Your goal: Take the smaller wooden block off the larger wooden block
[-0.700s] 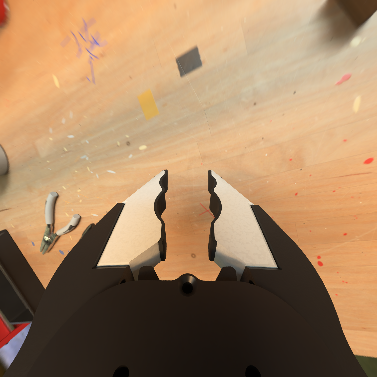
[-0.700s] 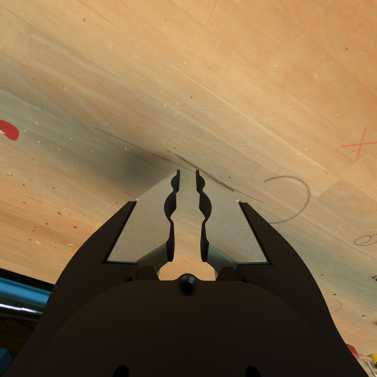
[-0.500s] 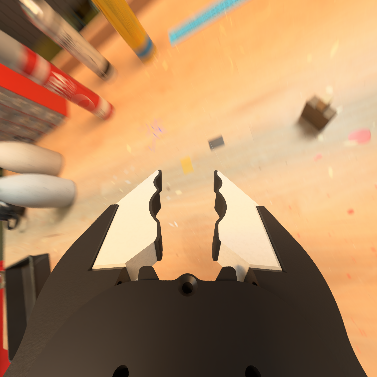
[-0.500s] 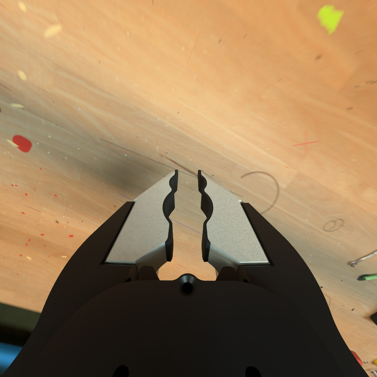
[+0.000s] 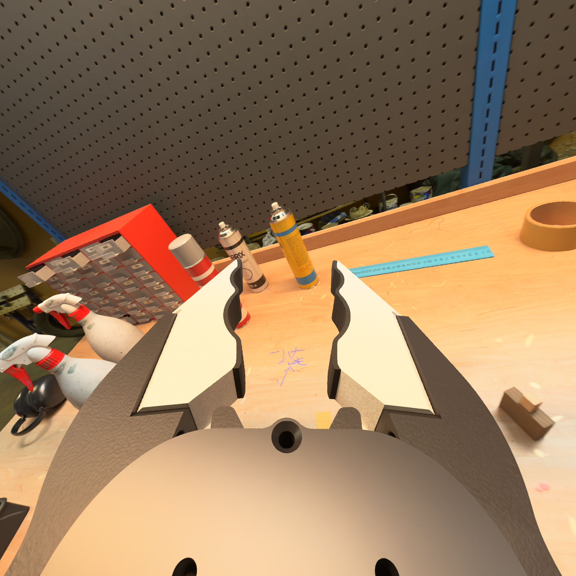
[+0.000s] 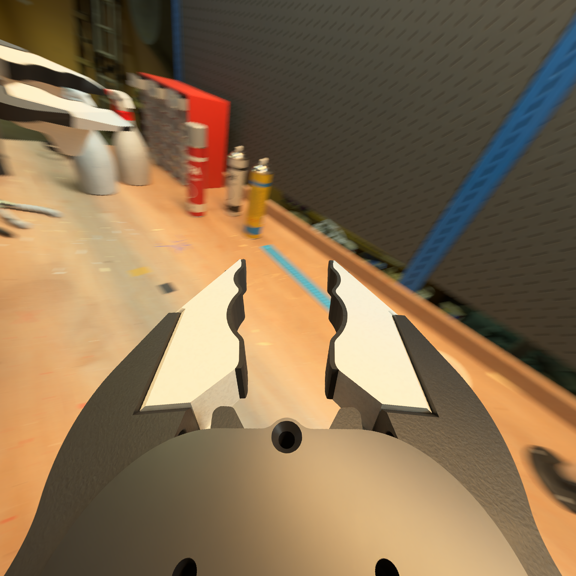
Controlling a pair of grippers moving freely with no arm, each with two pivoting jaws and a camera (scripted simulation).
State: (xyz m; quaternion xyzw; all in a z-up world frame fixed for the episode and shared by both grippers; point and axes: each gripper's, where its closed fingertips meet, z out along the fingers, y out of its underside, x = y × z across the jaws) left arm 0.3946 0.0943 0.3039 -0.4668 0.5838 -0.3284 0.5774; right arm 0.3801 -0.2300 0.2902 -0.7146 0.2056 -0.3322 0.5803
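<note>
In the left wrist view a small light wooden block (image 5: 530, 402) sits on top of a larger, darker wooden block (image 5: 523, 419) on the workbench, at the right edge. My left gripper (image 5: 286, 268) is open and empty, above the bench and well to the left of the blocks. My right gripper (image 6: 286, 265) is open and empty, and the blocks do not show in its blurred view. The left gripper also shows in the right wrist view (image 6: 78, 112), at the upper left.
Three spray cans (image 5: 291, 246) and a red drawer cabinet (image 5: 109, 268) stand at the back by the pegboard (image 5: 249, 109). Two white spray bottles (image 5: 93, 327) stand at the left. A blue ruler (image 5: 424, 260) and a tan ring-shaped bowl (image 5: 550, 226) lie at the back right.
Both grippers have tilted up from looking down at the bench to looking along it toward the pegboard. Both have opened wider. The blocks came into the left wrist view.
</note>
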